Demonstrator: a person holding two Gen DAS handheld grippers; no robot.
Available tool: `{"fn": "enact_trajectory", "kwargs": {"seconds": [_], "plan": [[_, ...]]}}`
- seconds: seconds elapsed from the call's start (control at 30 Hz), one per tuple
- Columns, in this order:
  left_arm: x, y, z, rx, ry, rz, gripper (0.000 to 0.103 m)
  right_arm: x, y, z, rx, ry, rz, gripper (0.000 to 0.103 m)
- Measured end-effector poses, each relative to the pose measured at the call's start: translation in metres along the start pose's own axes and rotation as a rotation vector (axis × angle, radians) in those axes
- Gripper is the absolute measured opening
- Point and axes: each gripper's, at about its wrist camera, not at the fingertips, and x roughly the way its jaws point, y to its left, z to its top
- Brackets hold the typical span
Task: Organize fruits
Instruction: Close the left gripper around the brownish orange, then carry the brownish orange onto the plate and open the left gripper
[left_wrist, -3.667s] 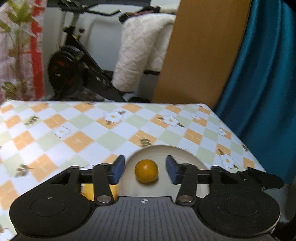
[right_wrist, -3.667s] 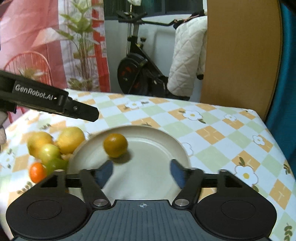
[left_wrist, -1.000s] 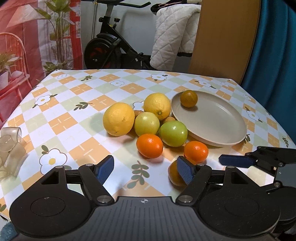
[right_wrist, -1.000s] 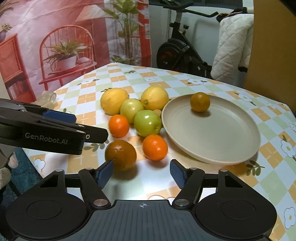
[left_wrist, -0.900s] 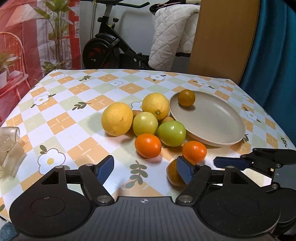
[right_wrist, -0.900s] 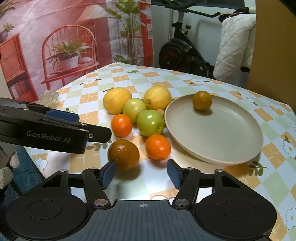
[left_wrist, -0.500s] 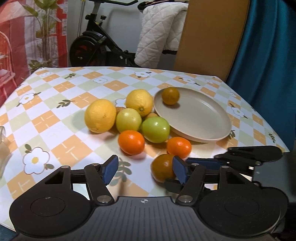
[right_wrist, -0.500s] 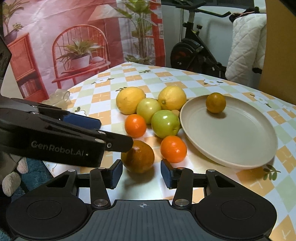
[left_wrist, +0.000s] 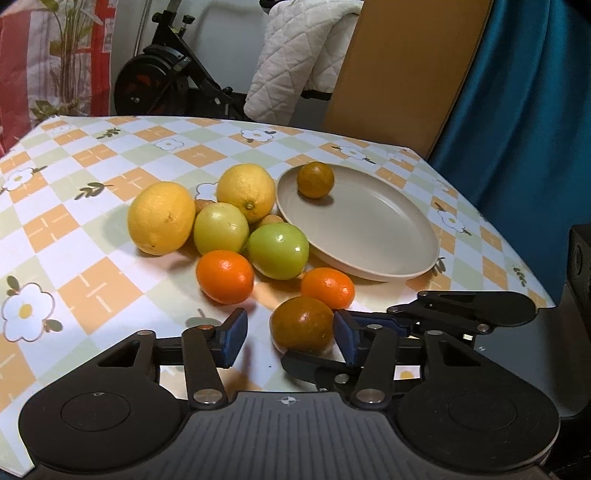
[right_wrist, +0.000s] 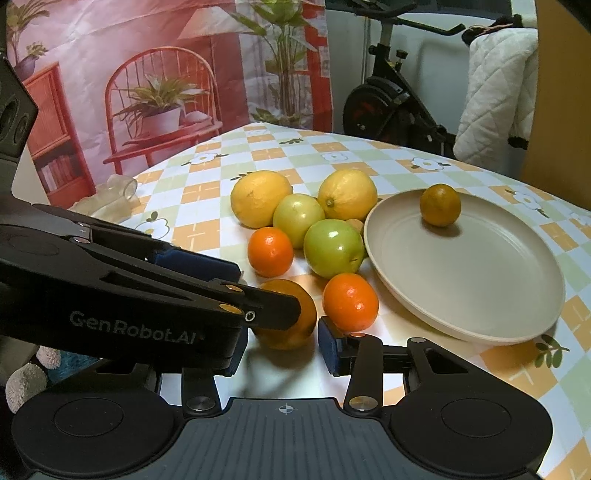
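Observation:
A dark brownish orange (left_wrist: 302, 325) (right_wrist: 291, 325) lies on the checked tablecloth near the front edge. My right gripper (right_wrist: 279, 349) reaches it from the right, its jaws still closing, pads at the fruit's sides. My left gripper (left_wrist: 288, 338) straddles the same fruit. Its jaws are closing too; the right pad is near the fruit and the left pad stands clear of it. Beyond lie two oranges (left_wrist: 224, 277) (left_wrist: 327, 288), two green apples (left_wrist: 277, 251) (left_wrist: 221, 228) and two lemons (left_wrist: 161, 218) (left_wrist: 245, 192). A beige plate (left_wrist: 369, 240) (right_wrist: 461, 280) holds one small dark orange (left_wrist: 315, 180) (right_wrist: 440, 205).
The left gripper's body (right_wrist: 147, 288) crosses the left half of the right wrist view. Crumpled clear plastic (right_wrist: 110, 199) lies at the table's left side. An exercise bike (left_wrist: 159, 85), a wooden board (left_wrist: 406, 74) and a teal curtain (left_wrist: 517, 110) stand behind the table.
Both pairs of jaws have narrowed. The left gripper has swung right, so the dark orange now sits between its fingers. The right gripper has closed in around that same fruit.

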Motion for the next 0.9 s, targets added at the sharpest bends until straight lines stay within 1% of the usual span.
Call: {"fn": "enact_trajectory", "kwargs": {"seconds": [0.03,0.1,0.27,0.5,0.73,0.9], "plan": [[0.001,-0.001,0.000,-0.001,0.002,-0.011,0.046,0.001,-0.001,0.000,0.000,0.000,0.000,0.038],[0.004,-0.002,0.000,0.003,0.014,-0.028,0.042,0.002,-0.001,-0.001,0.002,0.001,0.001,0.038],[0.003,-0.001,-0.001,-0.004,0.003,-0.033,0.041,0.001,-0.002,-0.001,0.001,-0.005,0.000,0.037],[-0.011,-0.004,0.009,-0.017,-0.049,-0.049,0.040,-0.013,-0.002,0.007,-0.006,-0.058,-0.007,0.037],[-0.009,-0.022,0.031,0.042,-0.065,-0.073,0.040,-0.027,-0.017,0.017,0.024,-0.104,-0.041,0.037],[0.007,-0.036,0.046,0.069,-0.049,-0.100,0.040,-0.030,-0.037,0.020,0.054,-0.116,-0.081,0.037]]}}
